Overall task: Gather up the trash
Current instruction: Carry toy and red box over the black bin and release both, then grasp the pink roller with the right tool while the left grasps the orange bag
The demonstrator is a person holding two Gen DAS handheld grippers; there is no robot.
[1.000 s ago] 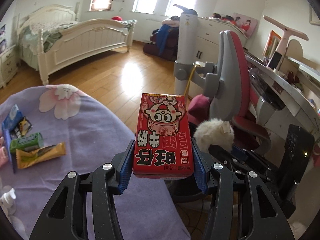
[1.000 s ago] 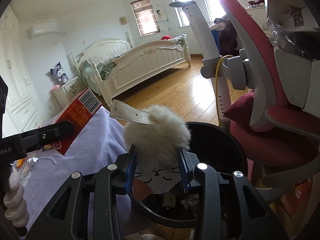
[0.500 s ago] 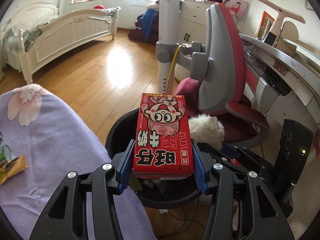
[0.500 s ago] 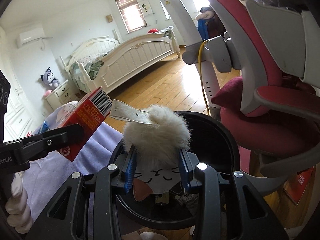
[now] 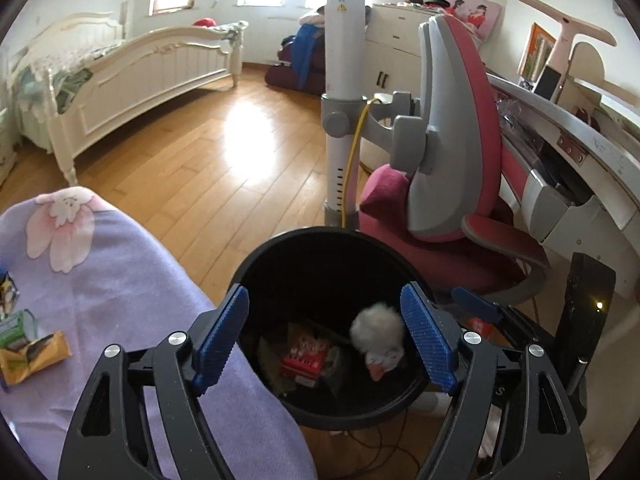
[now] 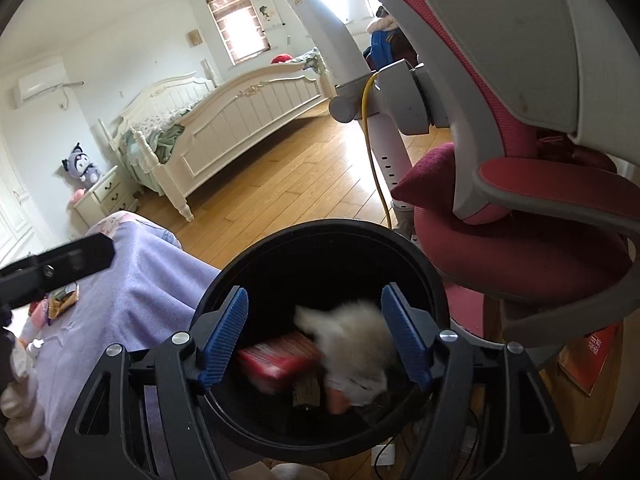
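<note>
The red carton [image 5: 305, 354] lies inside the black bin [image 5: 280, 246], down on the other rubbish at the bottom. Next to it, toward the chair side, the fluffy white toy [image 5: 378, 334] is in the bin too; in my right view it is blurred, so I cannot tell whether it has settled.

My left gripper [image 5: 325, 338] hangs over the bin's mouth with its jaws spread wide; they have just been opening, and nothing is between the blue pads now. My right gripper [image 6: 315, 334] is over the same bin, jaws also just opened and apart, the pads clear of the toy, which shows between them deeper in the bin. Both are released.

The bin stands on the wooden floor [image 5: 208, 176], just beside the table [image 5: 120, 280] with its purple flowered cloth. Near that table's far edge from the bin lie a yellow wrapper [image 5: 34, 358] and a green packet [image 5: 14, 328], still uncollected. On the bin's other side is a red and grey chair [image 5: 456, 152] and a white pole [image 5: 342, 92] with a yellow cable. A white bed [image 5: 132, 76] stands across the room.
</note>
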